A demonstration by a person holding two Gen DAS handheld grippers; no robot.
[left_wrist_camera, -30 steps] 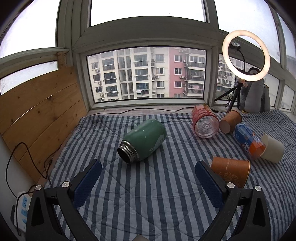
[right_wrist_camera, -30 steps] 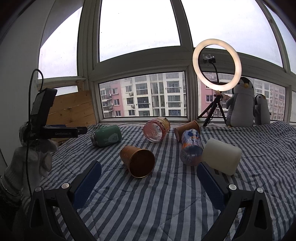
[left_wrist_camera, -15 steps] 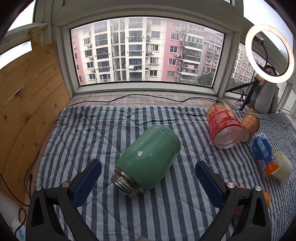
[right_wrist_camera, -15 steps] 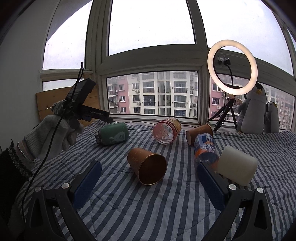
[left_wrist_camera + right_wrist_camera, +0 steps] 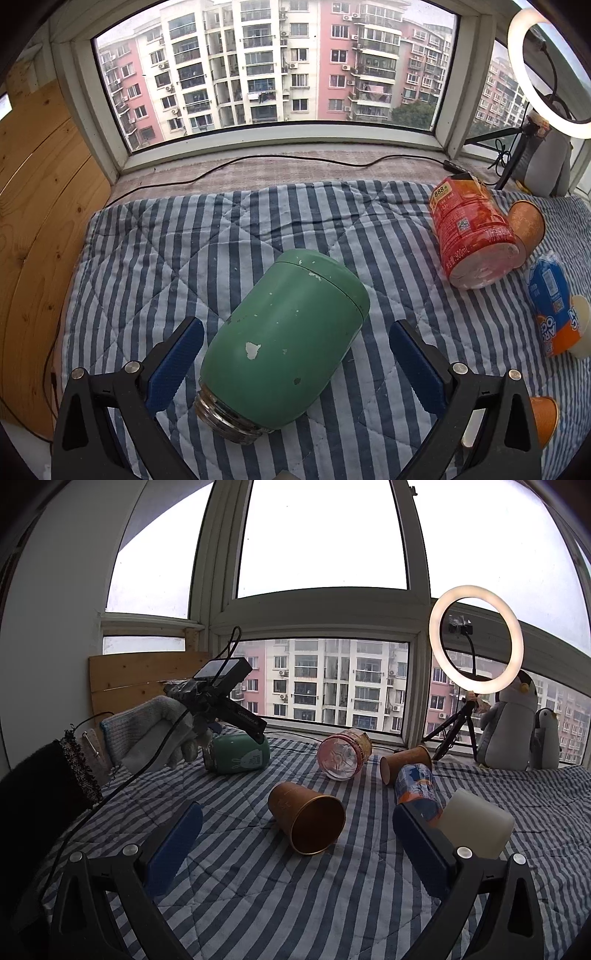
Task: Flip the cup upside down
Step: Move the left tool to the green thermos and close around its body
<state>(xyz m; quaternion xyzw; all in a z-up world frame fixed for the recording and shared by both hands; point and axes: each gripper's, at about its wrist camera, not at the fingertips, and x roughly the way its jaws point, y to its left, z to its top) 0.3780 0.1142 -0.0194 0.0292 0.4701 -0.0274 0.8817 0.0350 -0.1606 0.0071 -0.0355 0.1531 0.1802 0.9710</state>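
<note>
A green metal cup (image 5: 284, 339) lies on its side on the striped quilt (image 5: 177, 251), threaded mouth toward me, base pointing away to the right. My left gripper (image 5: 295, 354) is open, its blue pads on either side of the cup without touching it. In the right wrist view the same cup (image 5: 240, 757) lies at the far left, with the gloved hand and left gripper (image 5: 236, 716) just above it. My right gripper (image 5: 295, 838) is open and empty, low over the quilt, facing a copper cup (image 5: 306, 821) lying on its side.
A red clear bottle (image 5: 472, 236), a brown paper cup (image 5: 526, 225) and a blue-orange bottle (image 5: 554, 310) lie to the right. A white cup (image 5: 476, 827) lies by my right finger. A ring light (image 5: 476, 638) and plush penguins (image 5: 509, 723) stand at the window. A wooden panel (image 5: 37, 221) borders the left.
My left gripper has moved forward and down over the green cup, which now sits between its open fingers. My right gripper has hardly moved.
</note>
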